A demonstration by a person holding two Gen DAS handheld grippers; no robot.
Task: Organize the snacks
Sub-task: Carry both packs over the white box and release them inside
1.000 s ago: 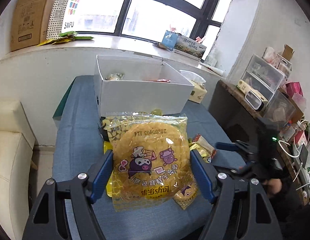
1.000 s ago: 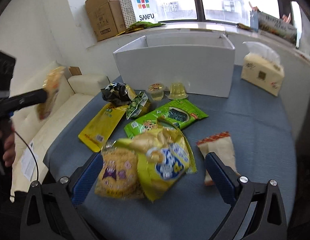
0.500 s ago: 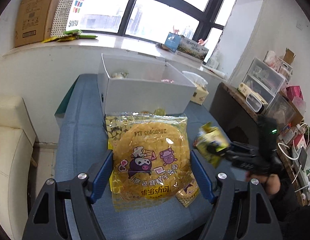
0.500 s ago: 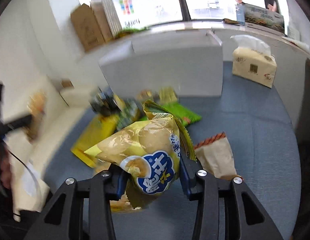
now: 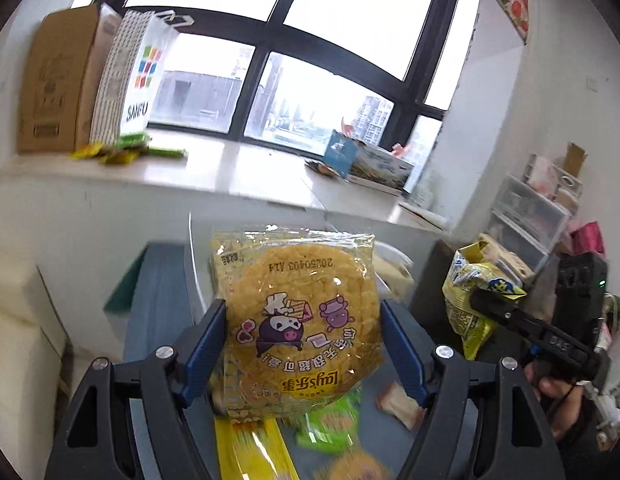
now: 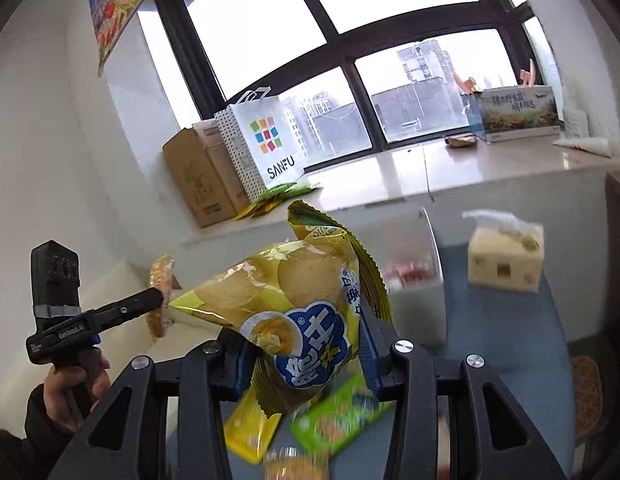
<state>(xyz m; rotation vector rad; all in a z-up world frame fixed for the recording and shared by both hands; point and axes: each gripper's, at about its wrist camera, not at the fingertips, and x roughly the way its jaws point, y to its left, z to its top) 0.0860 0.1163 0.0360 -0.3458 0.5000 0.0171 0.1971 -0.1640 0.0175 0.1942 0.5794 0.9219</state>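
Note:
My left gripper (image 5: pixel 303 314) is shut on a round yellow cracker pack (image 5: pixel 297 280) and holds it upright in the air over the blue table (image 5: pixel 157 312). My right gripper (image 6: pixel 303 344) is shut on a yellow chip bag (image 6: pixel 293 292), also lifted off the table. In the left wrist view the chip bag (image 5: pixel 466 292) hangs at the right in the right gripper (image 5: pixel 494 308). In the right wrist view the cracker pack (image 6: pixel 161 280) shows edge-on at the left. The white box (image 6: pixel 422 300) stands behind the chip bag, mostly hidden.
Blurred snacks lie on the table below: a green pack (image 6: pixel 338 416), a yellow pack (image 6: pixel 249 432), an orange-and-white packet (image 5: pixel 398 404). A tissue box (image 6: pixel 506 260) stands right of the white box. A cream sofa (image 5: pixel 13 340) is left, storage drawers (image 5: pixel 526 220) right.
The right gripper went from open over the snacks to shut on the chip bag and lifted it. The left gripper rose with the cracker pack, so the table dropped low in both views.

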